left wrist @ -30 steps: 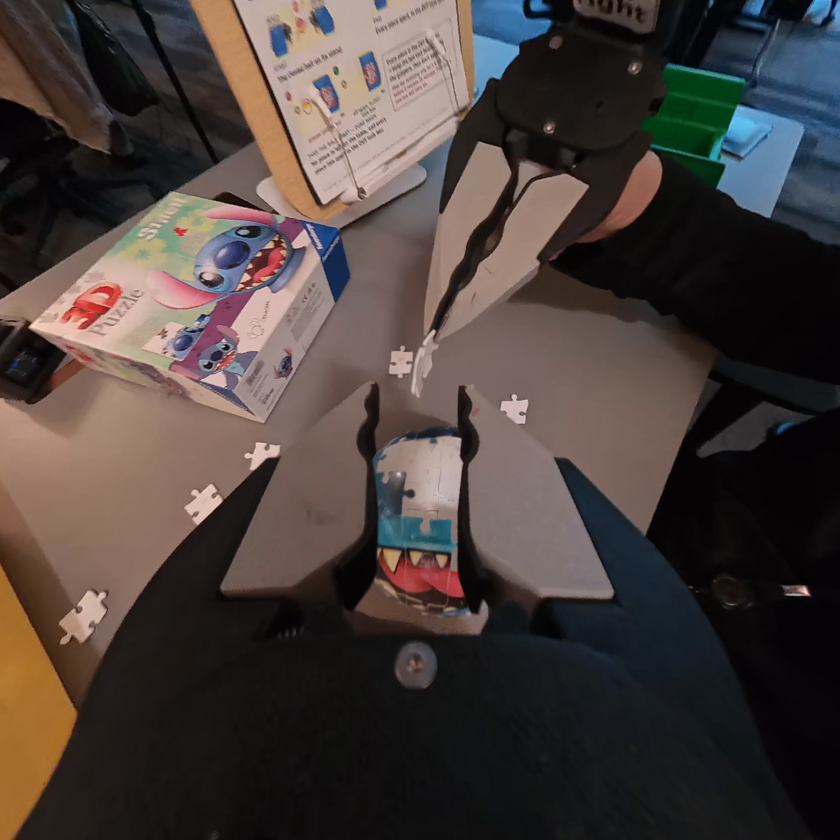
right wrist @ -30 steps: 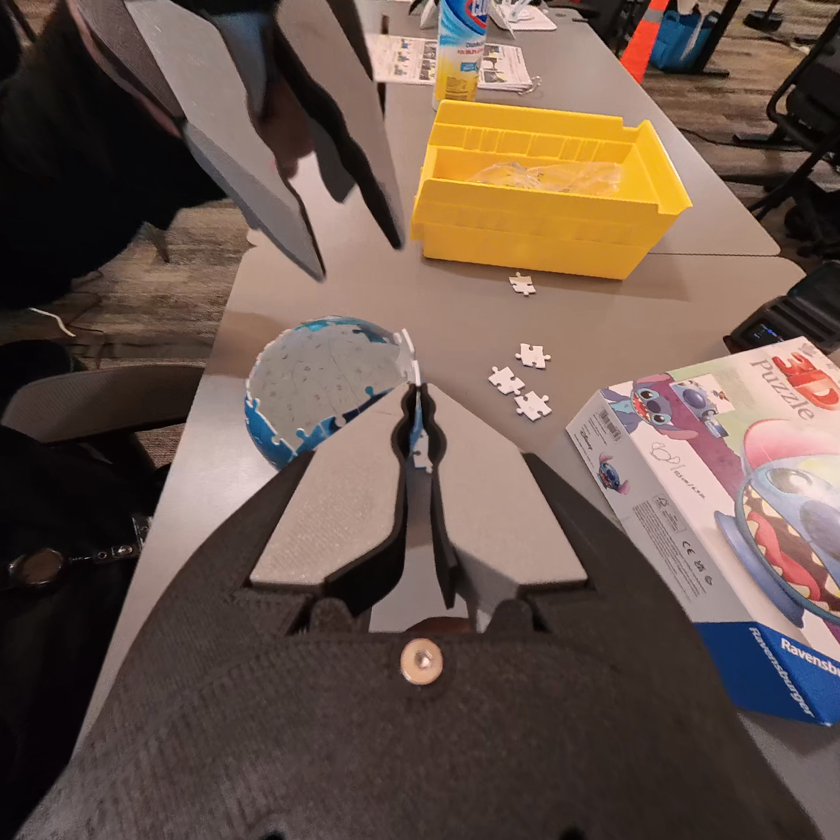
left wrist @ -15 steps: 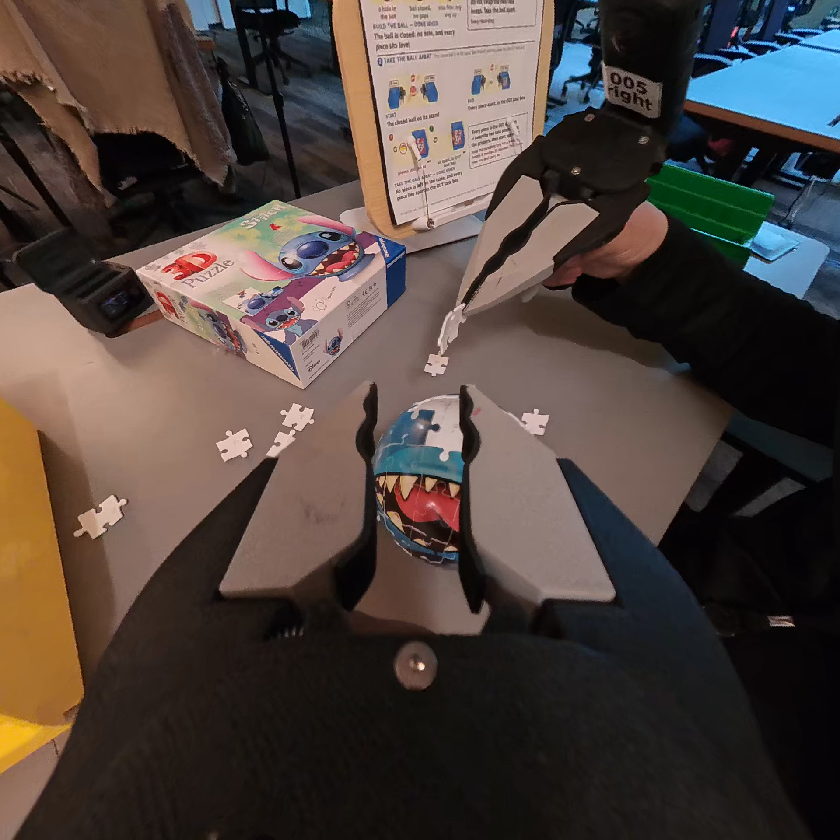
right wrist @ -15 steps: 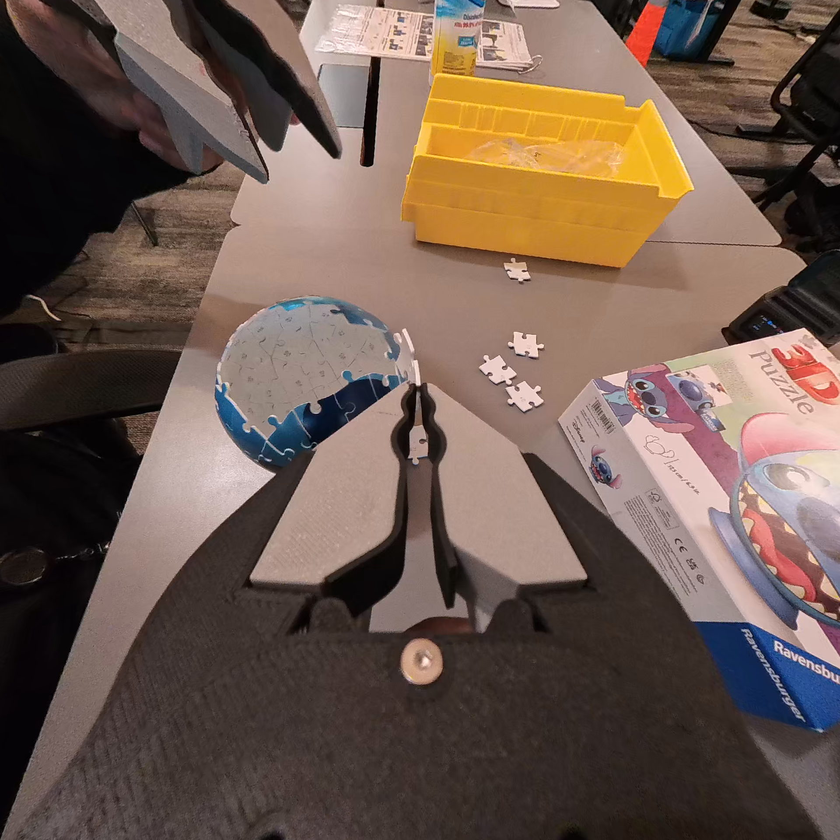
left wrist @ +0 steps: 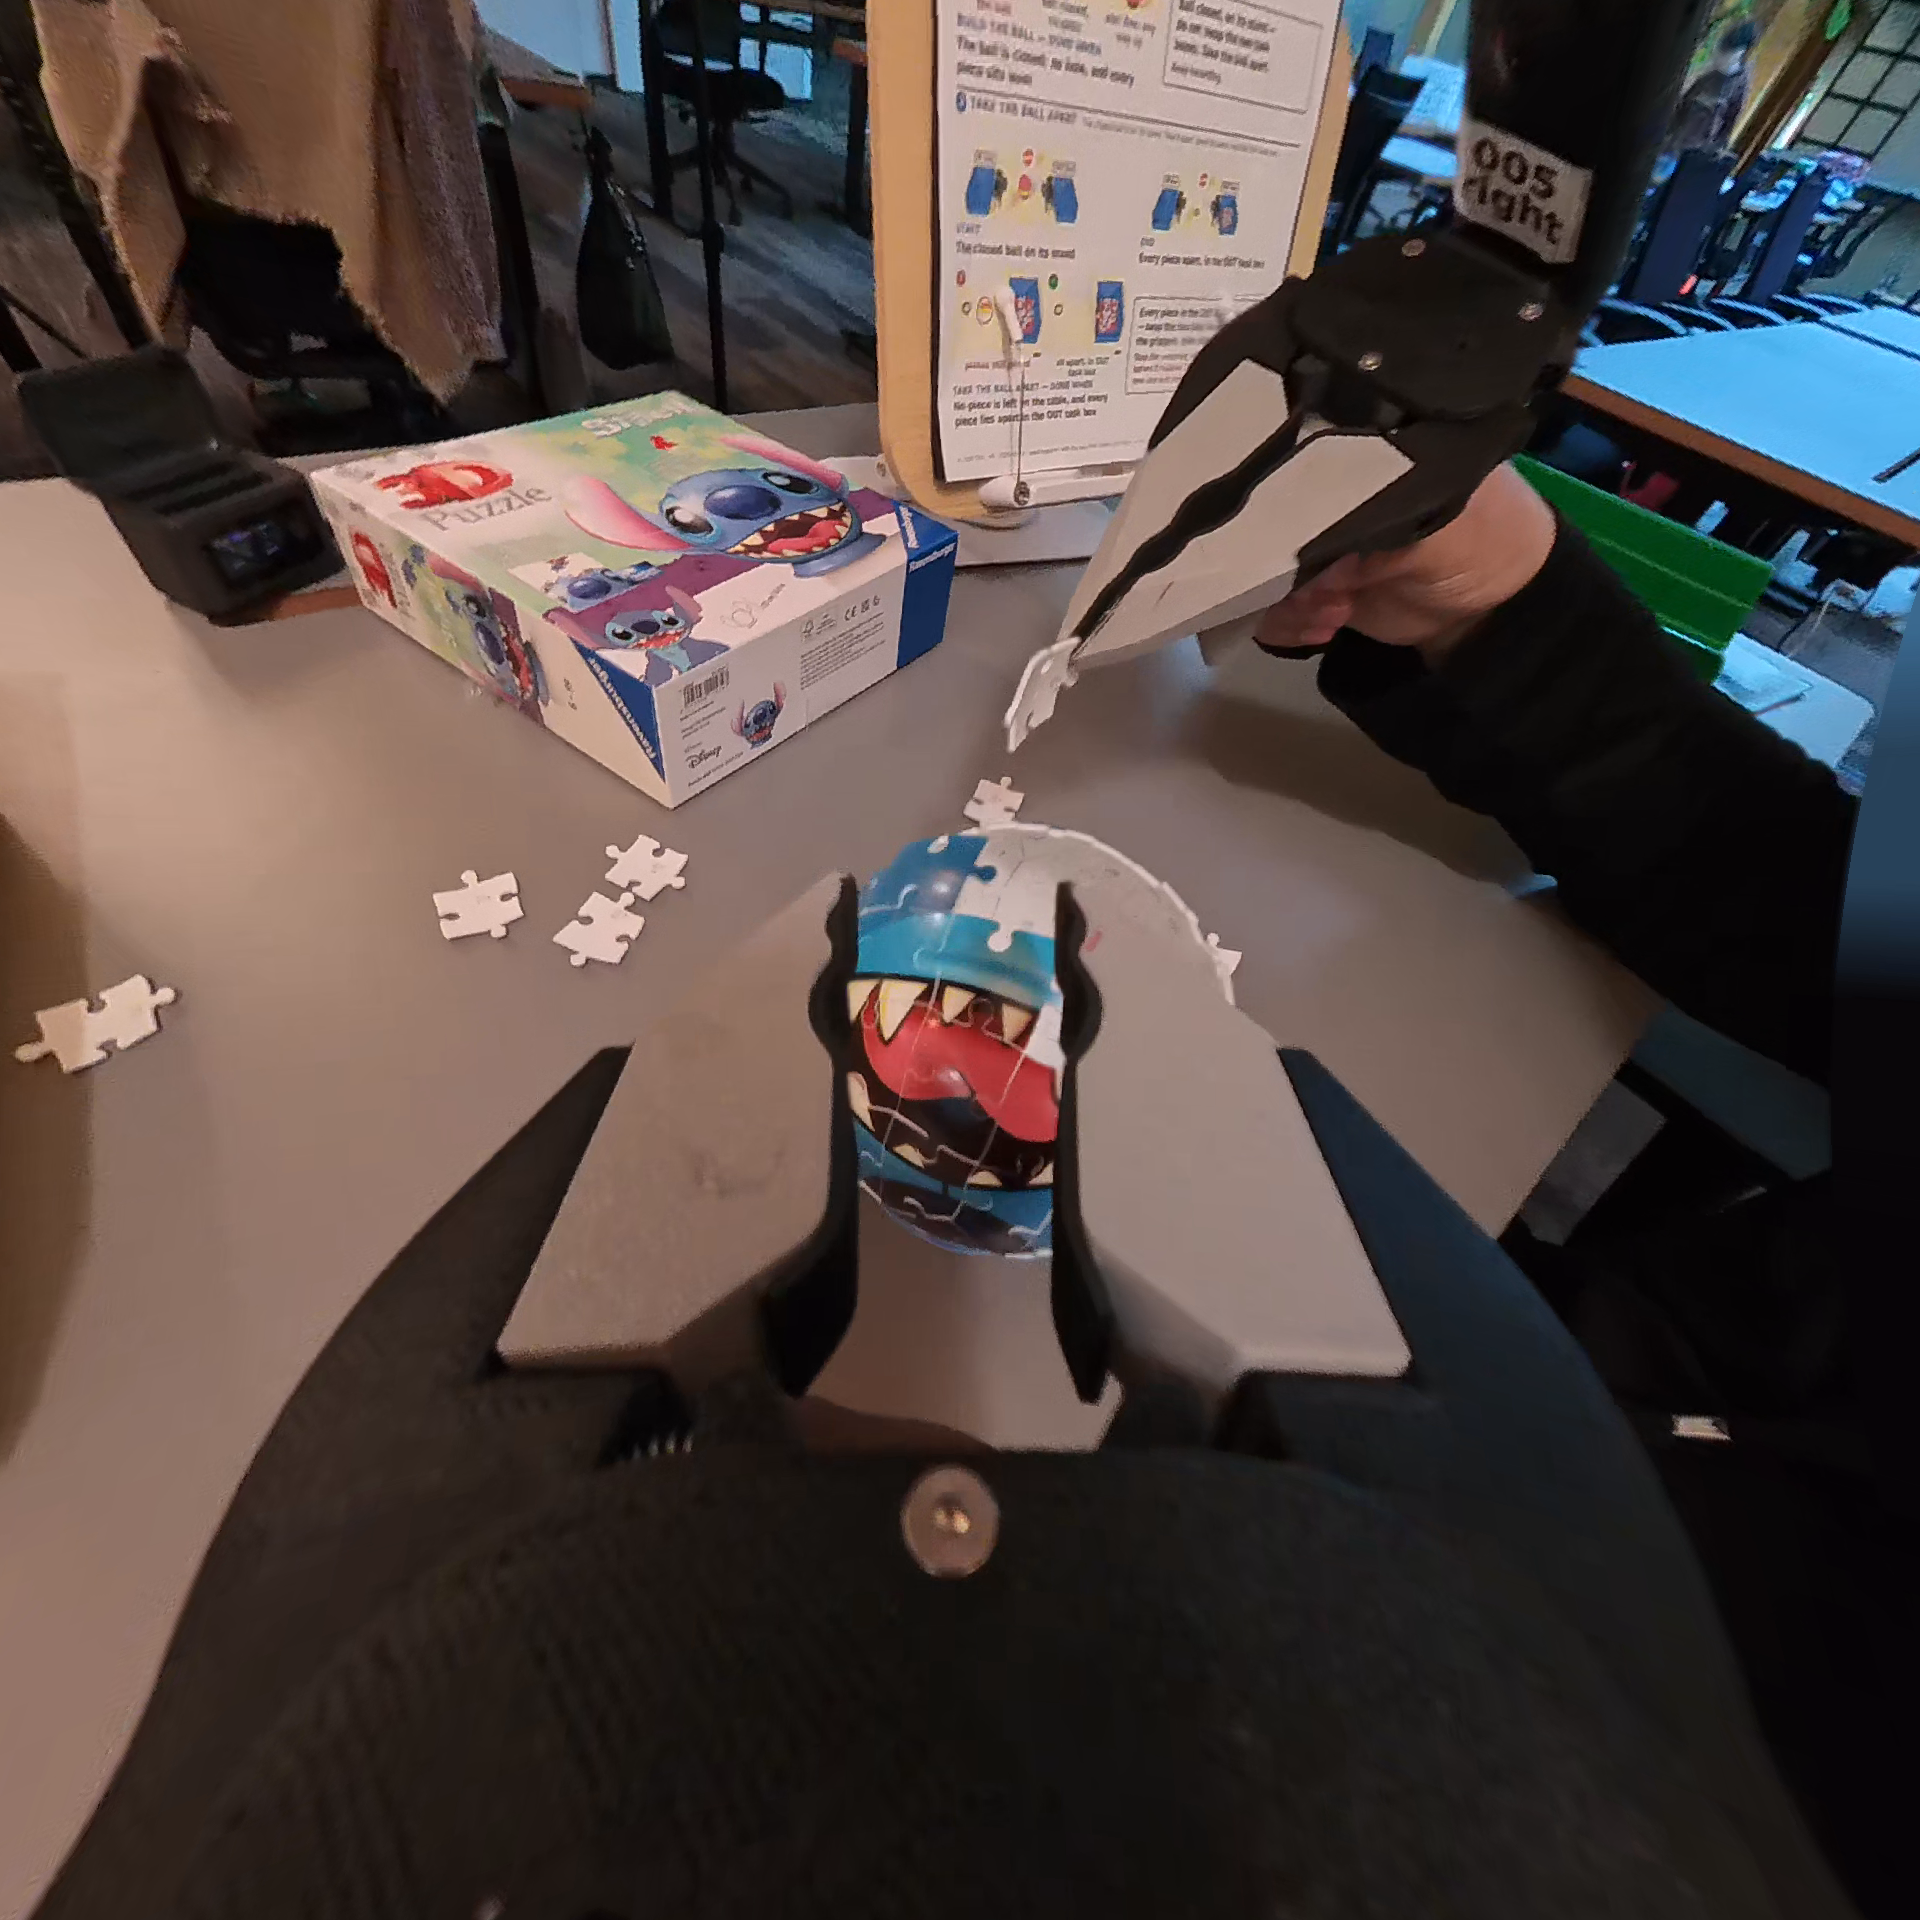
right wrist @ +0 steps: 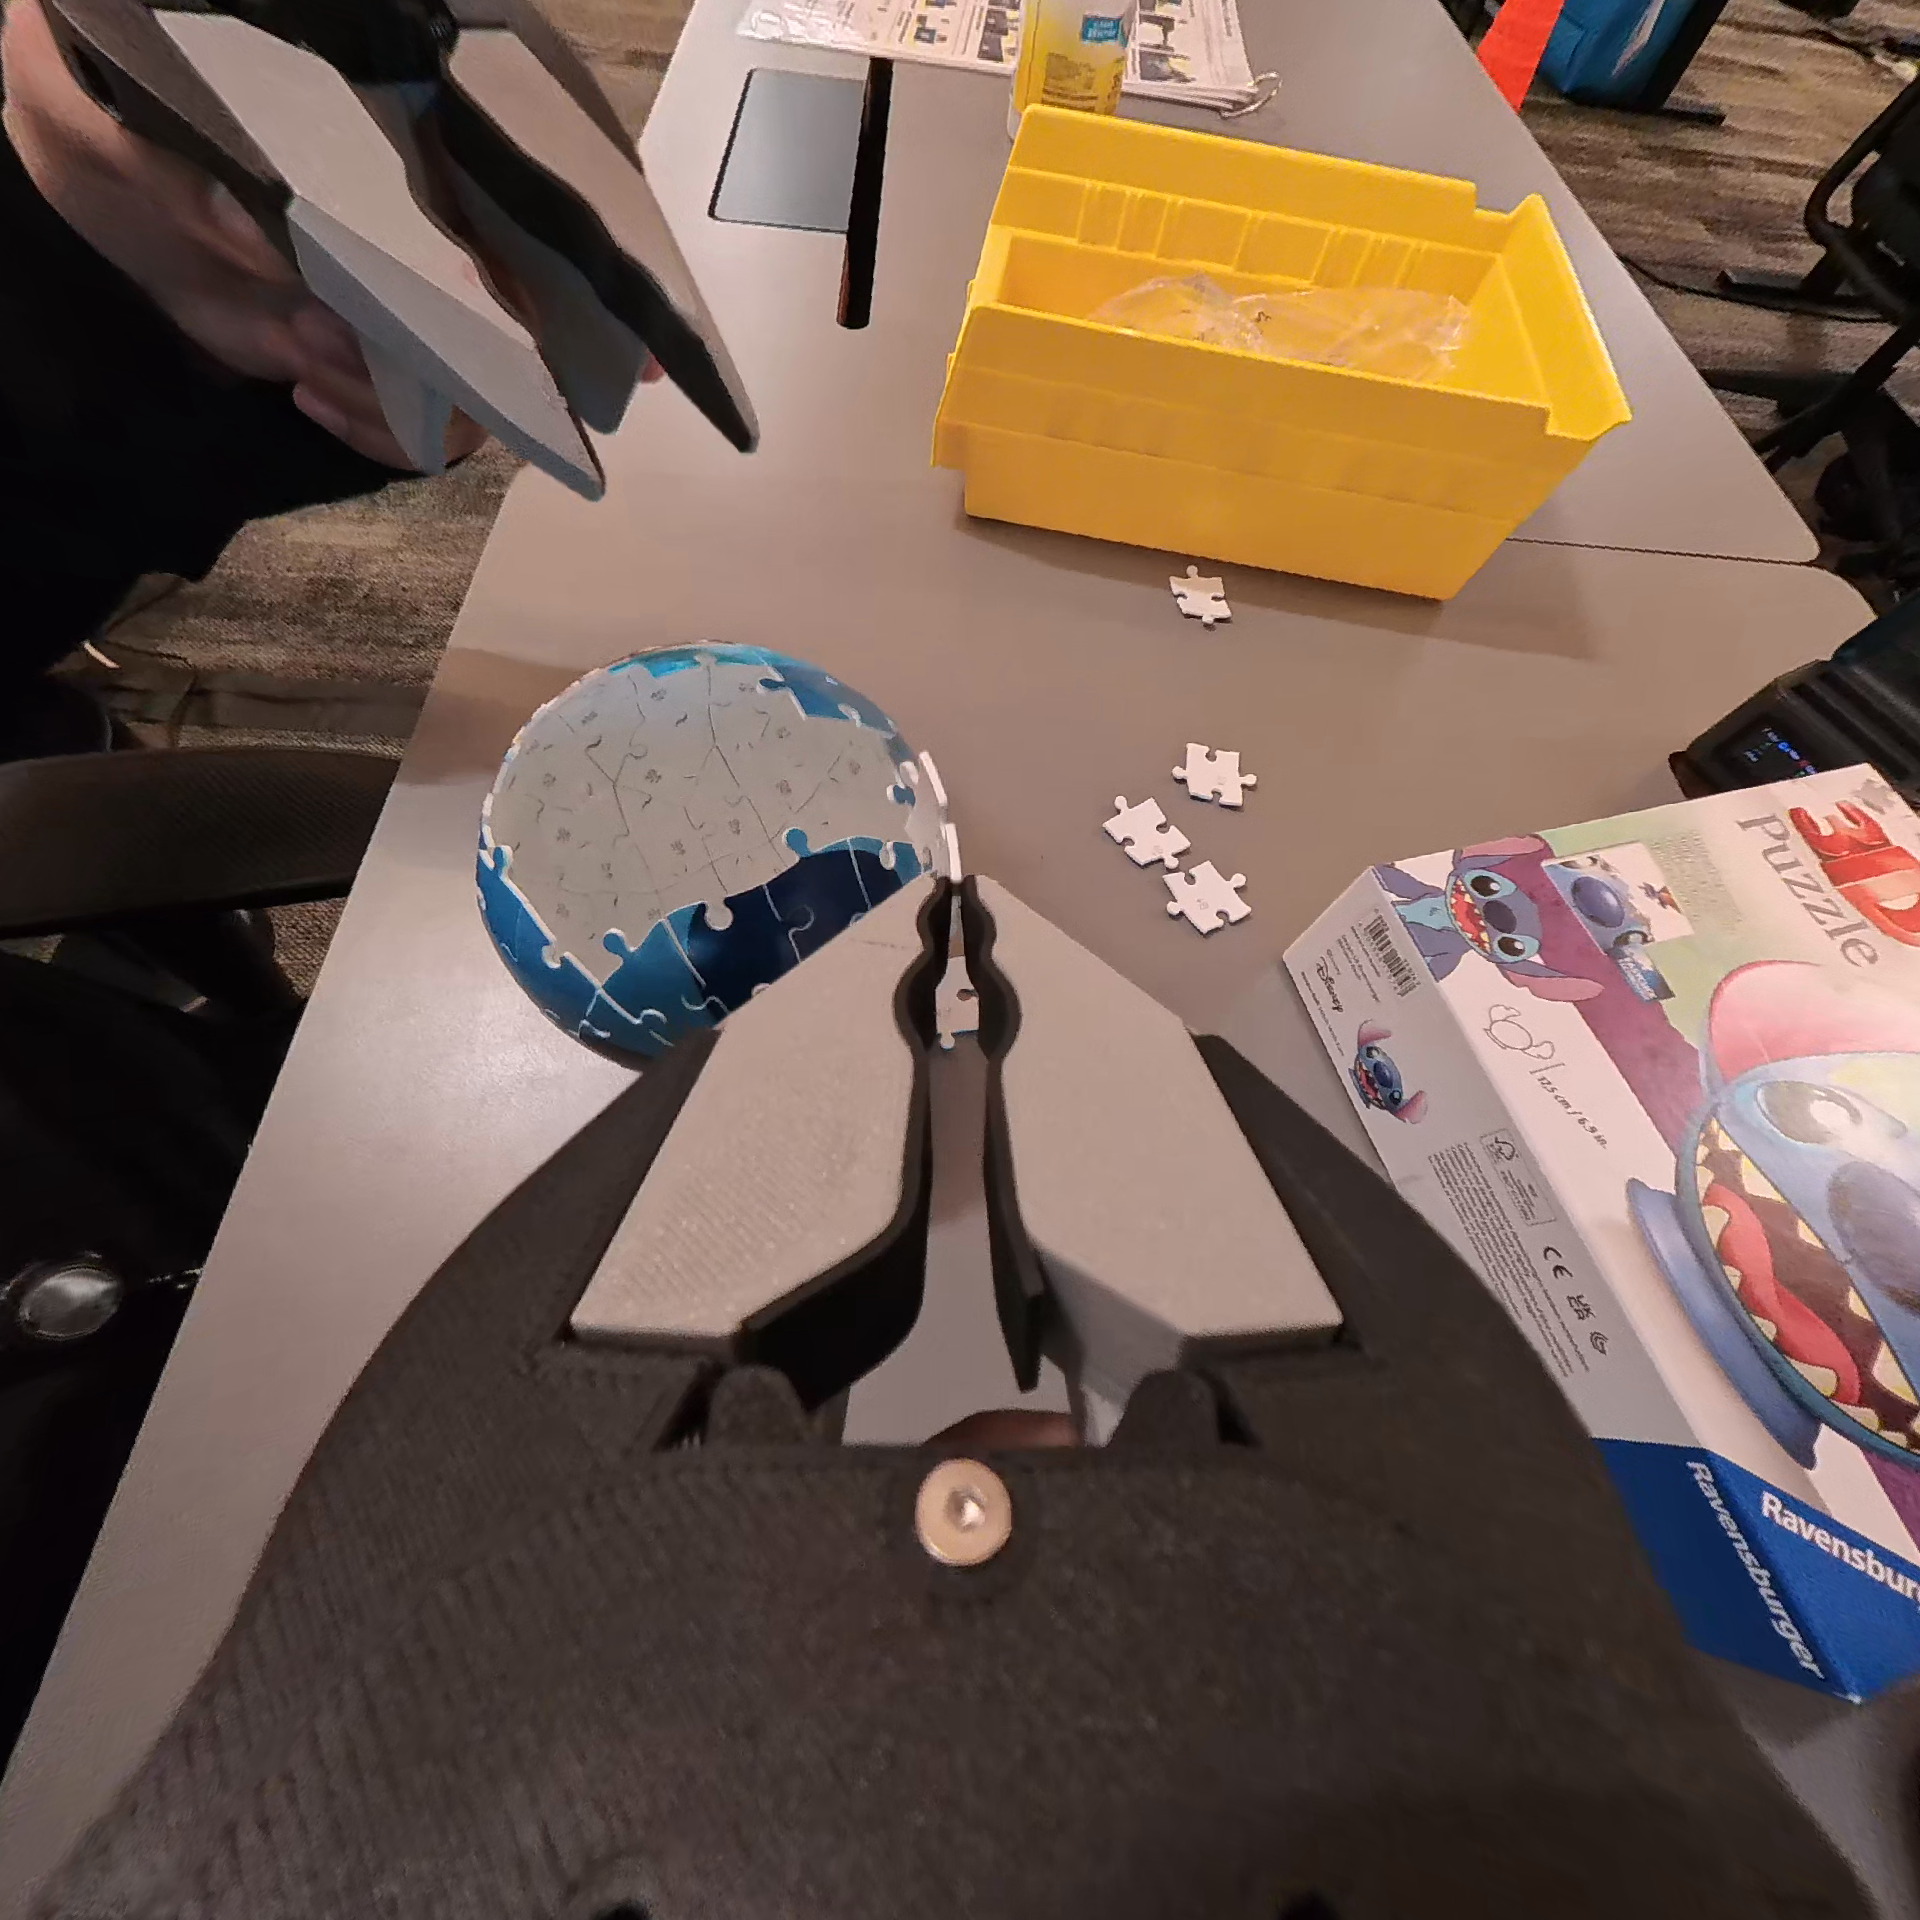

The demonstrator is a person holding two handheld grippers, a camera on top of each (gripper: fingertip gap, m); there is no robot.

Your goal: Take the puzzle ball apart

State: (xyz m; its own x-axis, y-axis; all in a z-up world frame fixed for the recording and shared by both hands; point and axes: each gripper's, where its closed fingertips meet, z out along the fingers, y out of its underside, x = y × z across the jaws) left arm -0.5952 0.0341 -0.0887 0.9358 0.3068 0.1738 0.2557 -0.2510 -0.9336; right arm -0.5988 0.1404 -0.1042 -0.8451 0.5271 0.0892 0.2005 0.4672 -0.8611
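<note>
The blue puzzle ball (left wrist: 951, 1091) rests on the grey table, with its top open and the white backs of its pieces showing (right wrist: 686, 862). My left gripper (left wrist: 951, 899) is open and empty, and it hangs above and behind the ball (right wrist: 665, 462). My right gripper (right wrist: 954, 894) is shut on a white puzzle piece (right wrist: 951, 997). It holds the piece in the air just beside the ball's rim. In the left wrist view the right gripper (left wrist: 1070, 649) holds the piece (left wrist: 1039, 696) above the table beyond the ball.
Several loose white pieces (right wrist: 1148, 831) lie on the table (left wrist: 478, 904). The puzzle box (right wrist: 1662, 1143) is on the right, a yellow bin (right wrist: 1247, 416) beyond it. An instruction board (left wrist: 1101, 229) and a black device (left wrist: 177, 488) stand at the far edge. There is about 12 centimeters between the tips of the two grippers.
My left gripper has drawn back and away from the ball and stays open. My right gripper stays shut on the piece and has moved slightly off the ball's rim.
</note>
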